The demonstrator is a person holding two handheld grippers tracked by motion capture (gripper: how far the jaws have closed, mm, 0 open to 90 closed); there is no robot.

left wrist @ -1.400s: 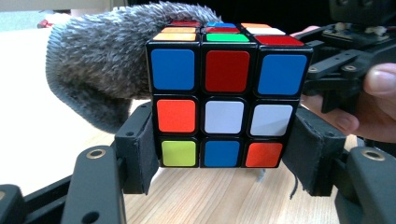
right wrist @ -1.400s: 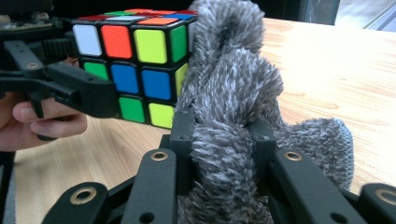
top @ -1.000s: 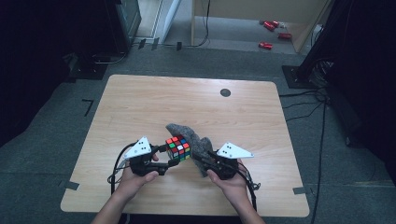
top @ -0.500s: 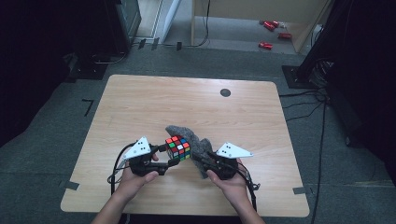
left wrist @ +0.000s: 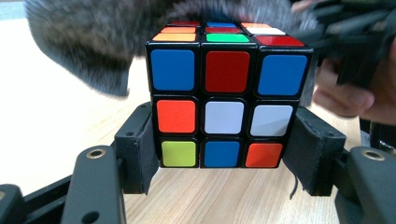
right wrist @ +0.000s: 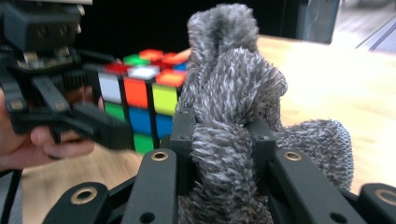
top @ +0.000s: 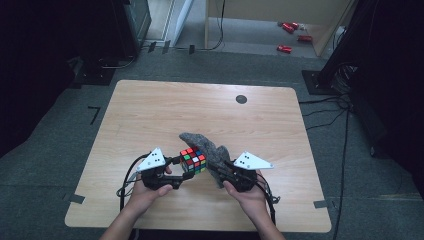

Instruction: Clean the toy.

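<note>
Near the front edge of the pale wooden table (top: pixel 150 115), the left gripper (top: pixel 176 172) clamps a glossy, square-tiled puzzle cube (left wrist: pixel 223 100) between its padded jaws, while the right gripper (top: pixel 222 172), just beside the cube, pinches a fuzzy grey cloth (right wrist: pixel 233 112) draping against the cube's far side.

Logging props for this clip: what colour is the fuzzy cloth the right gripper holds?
Mottled grey, the fuzzy knitted cloth; clearest in the right gripper view.

overhead forward-down; gripper views close, sharing cube (left wrist: pixel 223 100)
</note>
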